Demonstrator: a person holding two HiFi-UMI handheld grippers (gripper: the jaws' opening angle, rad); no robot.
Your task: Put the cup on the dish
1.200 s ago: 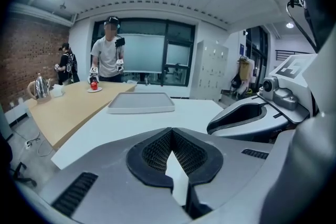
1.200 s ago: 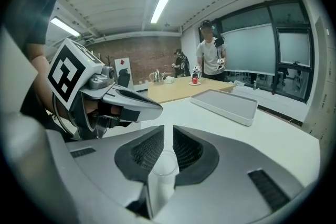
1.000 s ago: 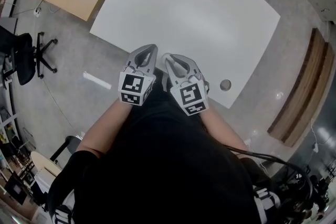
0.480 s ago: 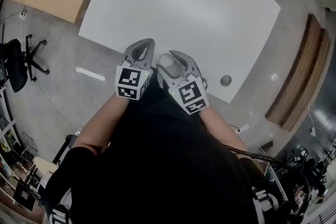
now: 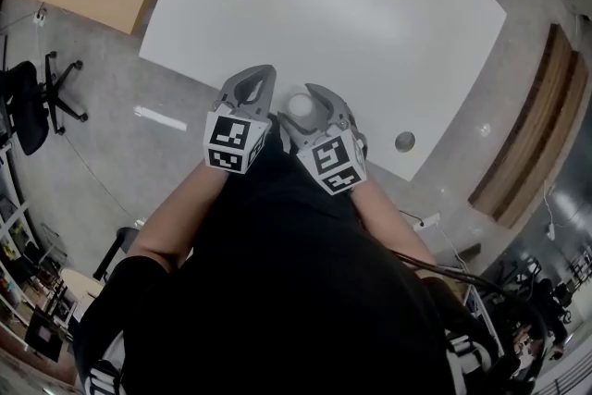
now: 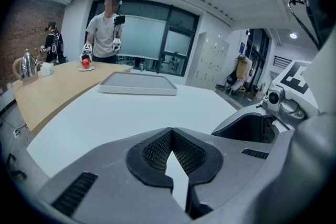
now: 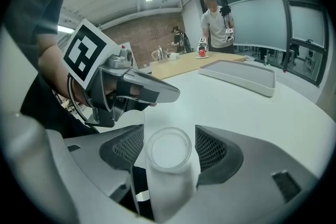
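We had the cup [image 5: 301,104], at the table [image 5: 370,32] edge, loose between the right gripper [image 7: 169,136] jaws, just opened wide; the left gripper [image 6: 170,134] was pinched empty; next, we judged: squeeze, lift.

Left gripper [image 6: 170,131] has fingers together; right gripper [image 7: 169,135] has just been opening its fingers around the cup [image 7: 167,165].
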